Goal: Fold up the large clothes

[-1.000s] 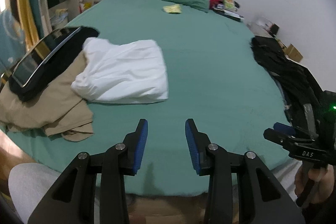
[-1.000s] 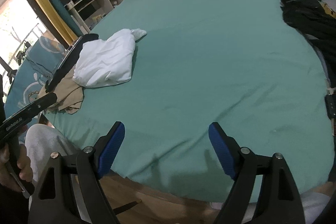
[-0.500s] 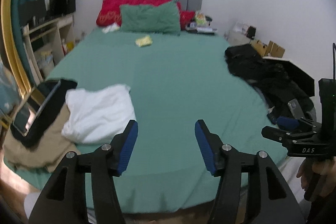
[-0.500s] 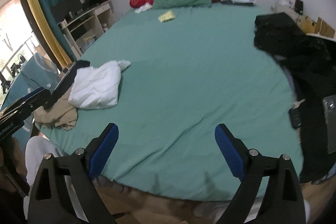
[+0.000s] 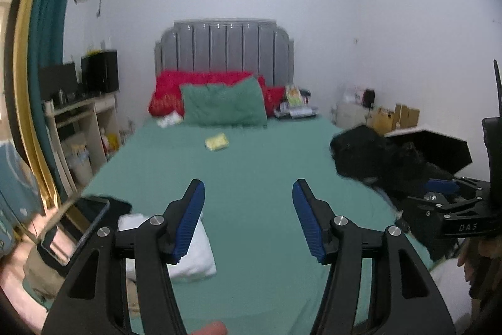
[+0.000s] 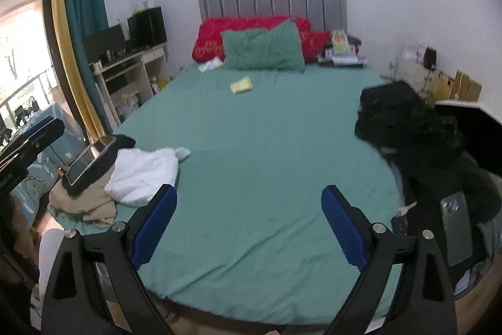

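A folded white garment (image 6: 144, 175) lies at the left edge of the green bed (image 6: 260, 146), partly over a tan garment (image 6: 84, 203). It also shows in the left wrist view (image 5: 194, 253) behind my left finger. A heap of black clothes (image 6: 417, 140) lies on the bed's right side, seen in the left wrist view too (image 5: 376, 159). My left gripper (image 5: 248, 222) is open and empty above the bed's foot. My right gripper (image 6: 248, 228) is open wide and empty, and appears in the left wrist view (image 5: 445, 193) at the right.
A tablet (image 6: 89, 162) rests on the tan garment at the left edge. A green pillow (image 6: 263, 49), red pillows (image 6: 213, 36) and a yellow packet (image 6: 241, 85) lie near the headboard. A phone (image 6: 456, 228) lies on the black clothes. A desk (image 6: 131, 71) stands left.
Both grippers have tilted up and drawn back from the bed, so the headboard and walls now show. The left jaws have opened wider. The clothes have not moved.
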